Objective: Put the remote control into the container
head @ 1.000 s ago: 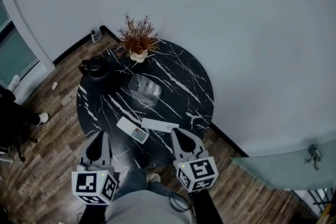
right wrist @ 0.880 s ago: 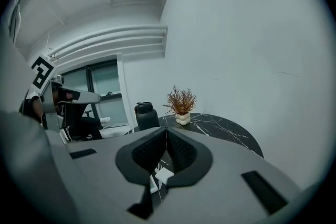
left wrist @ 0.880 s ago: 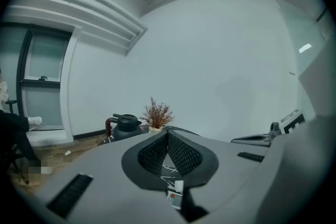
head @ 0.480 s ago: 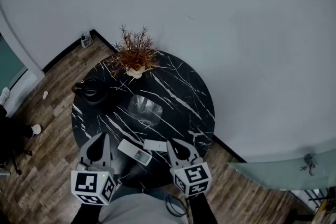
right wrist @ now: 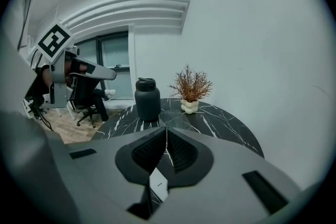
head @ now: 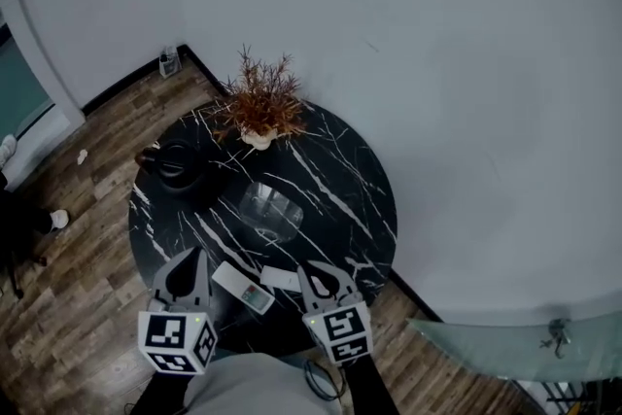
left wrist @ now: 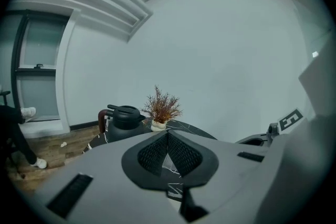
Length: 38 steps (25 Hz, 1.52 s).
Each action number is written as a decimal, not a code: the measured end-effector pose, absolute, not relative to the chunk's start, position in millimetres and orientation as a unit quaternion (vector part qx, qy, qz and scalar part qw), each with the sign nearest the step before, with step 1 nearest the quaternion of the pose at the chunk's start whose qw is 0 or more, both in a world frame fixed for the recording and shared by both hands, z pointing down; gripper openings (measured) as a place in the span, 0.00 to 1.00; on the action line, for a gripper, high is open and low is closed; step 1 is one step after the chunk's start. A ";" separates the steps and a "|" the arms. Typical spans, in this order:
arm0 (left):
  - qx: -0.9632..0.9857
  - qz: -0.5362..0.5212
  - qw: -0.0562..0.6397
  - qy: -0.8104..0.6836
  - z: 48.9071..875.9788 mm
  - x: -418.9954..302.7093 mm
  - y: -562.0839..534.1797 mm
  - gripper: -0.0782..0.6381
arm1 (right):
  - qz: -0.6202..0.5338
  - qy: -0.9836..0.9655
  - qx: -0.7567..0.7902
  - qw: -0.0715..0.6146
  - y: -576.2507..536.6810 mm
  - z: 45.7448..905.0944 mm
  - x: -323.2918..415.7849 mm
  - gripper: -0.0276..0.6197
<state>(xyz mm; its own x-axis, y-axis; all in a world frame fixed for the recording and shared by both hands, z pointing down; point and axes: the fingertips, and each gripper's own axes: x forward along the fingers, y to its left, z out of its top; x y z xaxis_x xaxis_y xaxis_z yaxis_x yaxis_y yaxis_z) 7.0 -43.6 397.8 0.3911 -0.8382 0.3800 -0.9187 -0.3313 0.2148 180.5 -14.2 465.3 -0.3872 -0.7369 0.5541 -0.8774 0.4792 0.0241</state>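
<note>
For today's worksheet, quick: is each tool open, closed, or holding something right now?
Left tool: closed, holding nothing.
Right tool: closed, holding nothing.

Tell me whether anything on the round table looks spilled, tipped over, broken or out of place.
Nothing stands out. The jug and the plant stand upright at the far side, the clear container sits upright in the middle, and two white remotes lie flat near the front edge. No spill or damage shows.
</note>
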 end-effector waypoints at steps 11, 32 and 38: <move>0.789 0.099 0.223 -0.564 414.8 -8.8 -43.6 0.12 | 0.188 -0.850 0.368 0.326 -14.4 523.8 161.8 0.23; 0.783 0.099 0.236 -0.567 415.8 -9.8 -41.8 0.12 | 0.187 -0.838 0.208 0.469 4.0 620.9 136.6 0.43; 0.784 0.093 0.236 -0.567 412.8 -5.5 -40.5 0.12 | 0.171 -0.827 0.163 0.510 10.8 642.6 137.6 0.44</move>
<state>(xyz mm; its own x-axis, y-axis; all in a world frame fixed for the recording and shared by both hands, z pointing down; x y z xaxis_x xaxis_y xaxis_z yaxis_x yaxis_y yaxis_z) -5.5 -40.5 412.8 0.3396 -0.8446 0.4139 -0.9326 -0.2453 0.2646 137.6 10.8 642.6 -0.4262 -0.0940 0.8997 -0.4438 0.8884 -0.1174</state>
